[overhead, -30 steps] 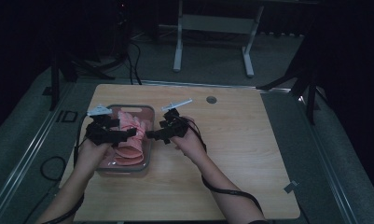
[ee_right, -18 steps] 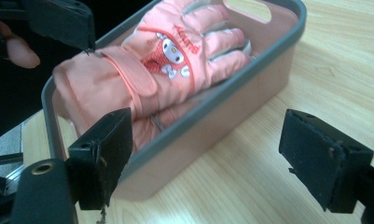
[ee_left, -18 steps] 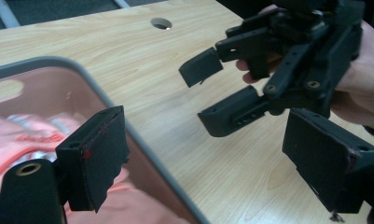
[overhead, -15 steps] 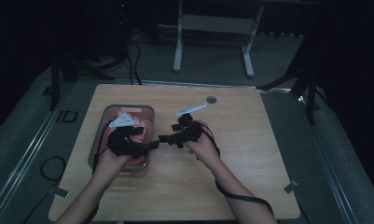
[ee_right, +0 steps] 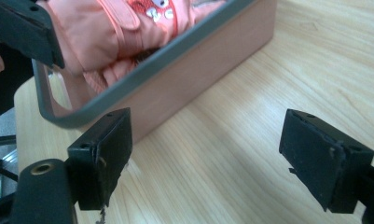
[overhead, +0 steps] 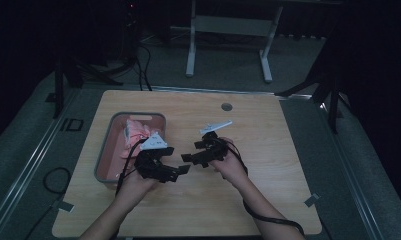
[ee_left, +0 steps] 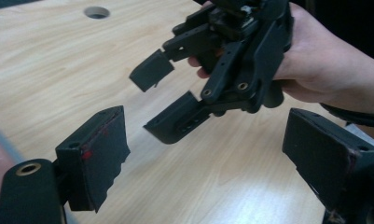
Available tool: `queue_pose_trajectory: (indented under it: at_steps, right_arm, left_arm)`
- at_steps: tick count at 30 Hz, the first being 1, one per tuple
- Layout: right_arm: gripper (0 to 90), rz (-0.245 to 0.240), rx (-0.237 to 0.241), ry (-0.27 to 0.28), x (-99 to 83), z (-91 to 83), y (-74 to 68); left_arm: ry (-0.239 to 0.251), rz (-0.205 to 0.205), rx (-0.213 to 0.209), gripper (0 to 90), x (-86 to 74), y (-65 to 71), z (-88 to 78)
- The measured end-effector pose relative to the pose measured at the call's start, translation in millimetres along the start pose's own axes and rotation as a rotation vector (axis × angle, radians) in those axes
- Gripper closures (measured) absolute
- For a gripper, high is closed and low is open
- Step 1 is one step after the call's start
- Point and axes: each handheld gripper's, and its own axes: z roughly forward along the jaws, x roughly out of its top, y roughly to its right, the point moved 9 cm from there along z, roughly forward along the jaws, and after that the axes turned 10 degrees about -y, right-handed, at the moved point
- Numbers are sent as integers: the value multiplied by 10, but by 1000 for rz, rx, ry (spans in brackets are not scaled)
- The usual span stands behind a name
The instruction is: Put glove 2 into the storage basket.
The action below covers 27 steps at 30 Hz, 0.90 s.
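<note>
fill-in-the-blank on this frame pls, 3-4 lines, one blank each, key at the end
1. The pink garment lies inside the grey-rimmed ____.
2. The jaws of the left gripper stand ____, with nothing between them.
3. The right gripper hangs over the bare wooden ____.
4. The tabletop has a round ____ near its far edge.

Missing words: bin; open; table; hole

High view looks down at the table (overhead: 268, 150); both gripper views face it closely.

Pink garment (ee_right: 124, 28) — top cut off
</note>
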Motion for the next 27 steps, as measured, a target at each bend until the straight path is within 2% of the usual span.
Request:
queue_pose_trajectory:
  at_steps: [4, 6, 10, 18, 27]
  right_arm:
    - [166, -1, 9, 7, -93, -7, 25]
    - [166, -1, 14, 13, -139, -18, 37]
    - [161, 3, -2, 21, -232, -43, 85]
    - [152, 18, -3, 24, -497, -49, 197]
    - [148, -4, -14, 12, -715, -22, 243]
  left_arm:
    - [-7, 13, -3, 143, -16, 63, 67]
    - [-6, 15, -20, 143, -31, 116, 111]
    - [-24, 41, -29, 143, -83, 200, 217]
    - [-49, 85, -47, 143, -180, 329, 404]
    - [-75, 123, -83, 143, -335, 473, 635]
